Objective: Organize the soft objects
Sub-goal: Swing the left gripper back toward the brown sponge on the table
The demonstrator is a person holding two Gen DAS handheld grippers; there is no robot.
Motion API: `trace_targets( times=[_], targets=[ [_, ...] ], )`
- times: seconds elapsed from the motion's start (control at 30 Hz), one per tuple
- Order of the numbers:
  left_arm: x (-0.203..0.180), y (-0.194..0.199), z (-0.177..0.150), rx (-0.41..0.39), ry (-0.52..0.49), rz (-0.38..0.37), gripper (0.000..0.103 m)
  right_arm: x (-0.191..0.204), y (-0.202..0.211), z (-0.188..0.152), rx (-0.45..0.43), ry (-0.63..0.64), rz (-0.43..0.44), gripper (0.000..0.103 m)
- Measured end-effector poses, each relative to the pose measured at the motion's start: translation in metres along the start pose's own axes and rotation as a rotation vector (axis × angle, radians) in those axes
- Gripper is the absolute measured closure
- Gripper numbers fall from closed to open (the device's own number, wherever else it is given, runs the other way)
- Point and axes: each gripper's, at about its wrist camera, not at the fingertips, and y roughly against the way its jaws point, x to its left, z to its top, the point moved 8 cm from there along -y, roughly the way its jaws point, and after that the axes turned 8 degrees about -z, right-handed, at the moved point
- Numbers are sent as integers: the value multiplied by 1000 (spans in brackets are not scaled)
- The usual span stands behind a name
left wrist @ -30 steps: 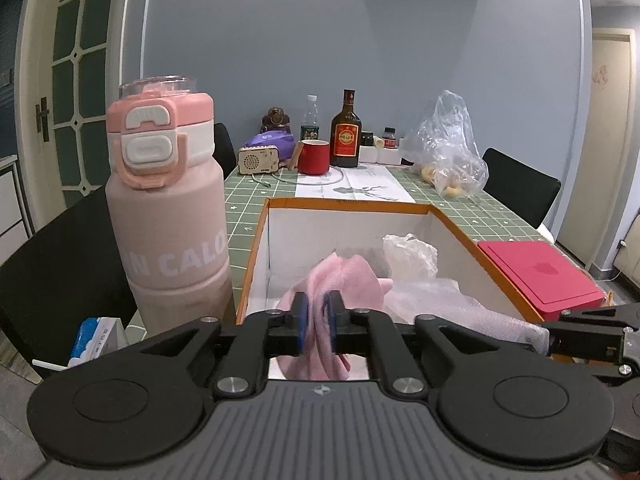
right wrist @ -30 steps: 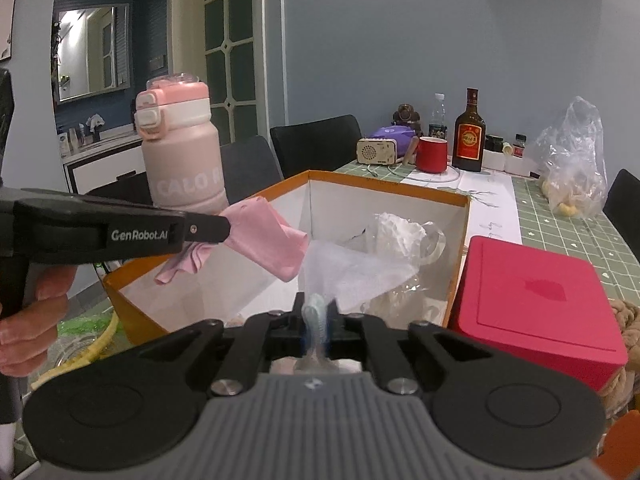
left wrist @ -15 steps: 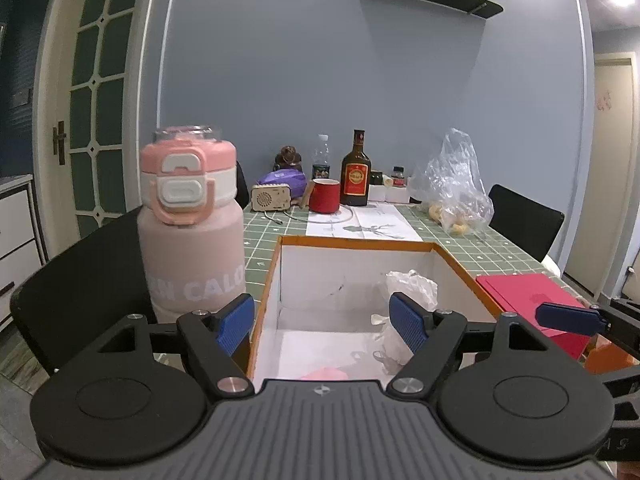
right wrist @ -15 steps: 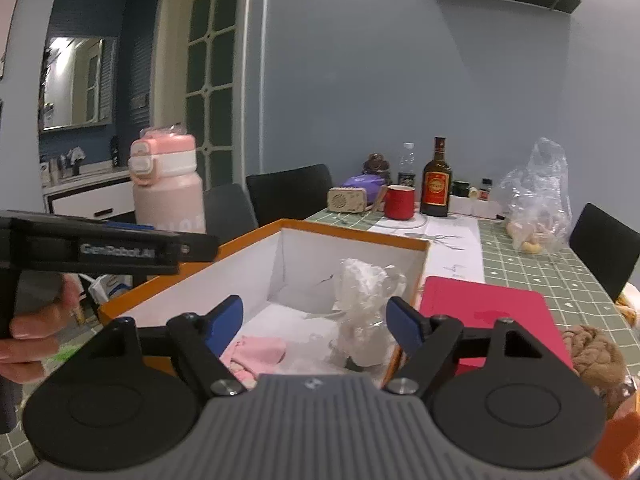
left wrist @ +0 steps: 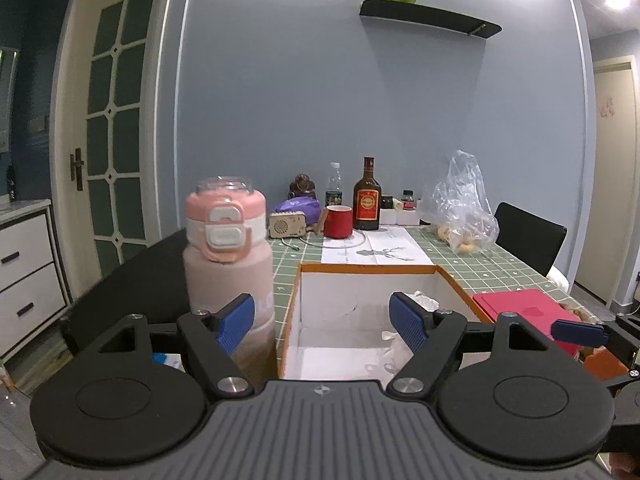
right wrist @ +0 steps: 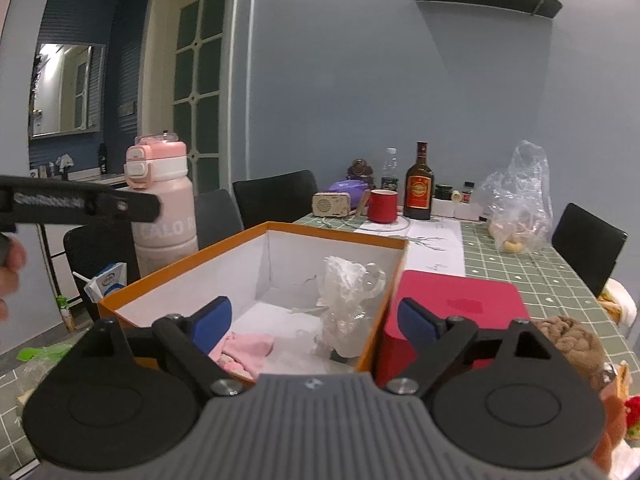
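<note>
An orange-rimmed white box [left wrist: 368,268] stands on the green table, straight ahead in both views. A pink cloth [right wrist: 246,350] lies on its floor, loose, beside a crumpled clear plastic bag [right wrist: 348,296]. In the left wrist view only the bag's top [left wrist: 424,300] shows. My left gripper [left wrist: 322,316] hangs open and empty just short of the box's near edge. My right gripper [right wrist: 315,318] is over the near right corner, its jaws opening with nothing between them. A brown knitted soft thing [right wrist: 568,340] lies at the right.
A tall pink bottle [left wrist: 228,240] stands close to the box's left side. A red lidded case [right wrist: 456,304] sits against its right side. Mug, dark bottle, small radio and a plastic bag of food crowd the table's far end. Black chairs ring the table.
Both grippers went from shut to wide open. The pink cloth left the left gripper and the clear plastic left the right; both now lie in the box. Both grippers drew back and rose.
</note>
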Motion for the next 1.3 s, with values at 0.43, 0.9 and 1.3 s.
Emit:
trace_targets(
  times=[0.43, 0.9, 1.3],
  targets=[
    [-18, 43, 13, -47, 15, -46, 13, -58, 30, -10, -5, -120, -157, 9],
    [-125, 39, -23, 65, 34, -218, 13, -150, 86, -42, 17, -230, -389, 6],
    [-258, 16, -90, 152, -58, -492, 13, -241, 129, -106, 101, -448, -477, 5]
  ],
)
